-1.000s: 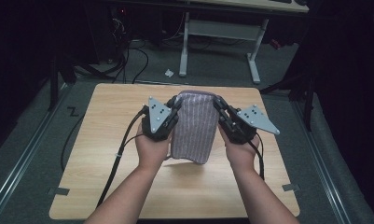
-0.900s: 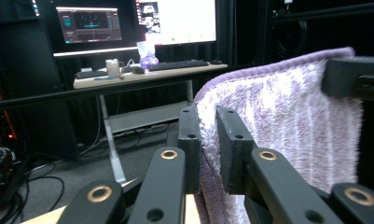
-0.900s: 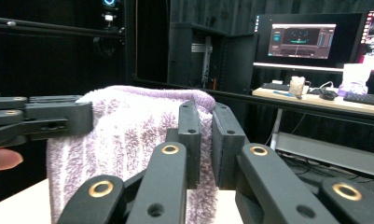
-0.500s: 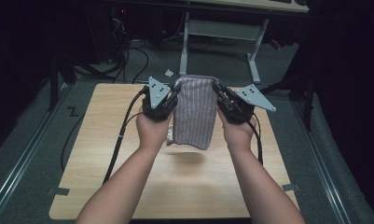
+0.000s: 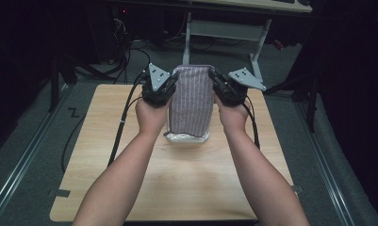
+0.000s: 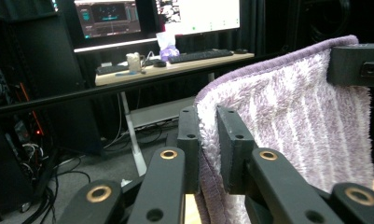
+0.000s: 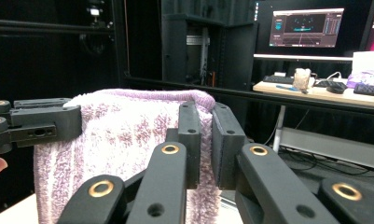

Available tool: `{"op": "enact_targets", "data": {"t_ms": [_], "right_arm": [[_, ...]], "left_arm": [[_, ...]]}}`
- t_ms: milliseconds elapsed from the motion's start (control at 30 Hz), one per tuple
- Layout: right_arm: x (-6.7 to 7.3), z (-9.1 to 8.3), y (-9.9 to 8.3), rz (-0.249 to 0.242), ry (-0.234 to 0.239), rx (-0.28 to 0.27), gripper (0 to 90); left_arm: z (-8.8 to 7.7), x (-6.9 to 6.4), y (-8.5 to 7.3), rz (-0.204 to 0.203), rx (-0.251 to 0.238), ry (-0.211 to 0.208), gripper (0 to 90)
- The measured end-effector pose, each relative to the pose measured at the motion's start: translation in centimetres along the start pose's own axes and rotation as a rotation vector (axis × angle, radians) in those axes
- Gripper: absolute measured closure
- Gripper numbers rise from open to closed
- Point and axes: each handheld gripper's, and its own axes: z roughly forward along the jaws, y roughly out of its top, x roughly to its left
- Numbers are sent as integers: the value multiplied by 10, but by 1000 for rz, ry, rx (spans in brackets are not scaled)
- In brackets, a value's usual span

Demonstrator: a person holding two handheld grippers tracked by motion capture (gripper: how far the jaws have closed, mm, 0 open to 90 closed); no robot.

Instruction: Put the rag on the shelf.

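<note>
The high view looks forward and down from above the person's side of the bench (image 5: 186,188), far enough back to take in the whole top and the floor around it. The left gripper view rides close behind the left gripper (image 6: 208,144) and faces level across the room toward a desk with monitors (image 6: 175,65). The right gripper view sits just as near behind the right gripper (image 7: 205,140), also facing level toward that desk. All three views share the striped purple towel (image 5: 191,101), and each gripper view catches the other gripper at the towel's far corner.
</note>
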Motion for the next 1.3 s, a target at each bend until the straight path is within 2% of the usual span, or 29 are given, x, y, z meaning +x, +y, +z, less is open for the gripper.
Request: {"op": "enact_targets", "data": {"t_ms": [300,433,667,800,900,967,1033,1100,1200,1300], "right_arm": [[-7,26,-2,-37,-12,54,840],[-13,37,-6,-2,-16,66,838],[-18,53,-16,-46,-35,138,831],[-20,57,-21,-63,-41,165,815],[-21,60,-25,-70,-43,182,801],[-21,62,-27,-73,-43,199,765],[-23,67,-29,-45,-30,242,632],[-26,69,-31,-22,-36,275,564],[-29,69,-32,16,-32,297,531],[-28,65,-31,4,-33,285,528]], "left_arm": [[18,11,1,11,42,24,801],[31,15,-3,-22,82,16,797],[50,19,-15,-57,157,24,783],[57,20,-22,-78,206,18,775],[60,20,-25,-88,222,17,772],[60,21,-27,-102,227,10,749],[62,23,-29,-126,247,-8,675],[62,25,-31,-148,263,-16,608],[59,27,-31,-165,250,-25,568],[56,26,-32,-166,238,-29,542]]}}
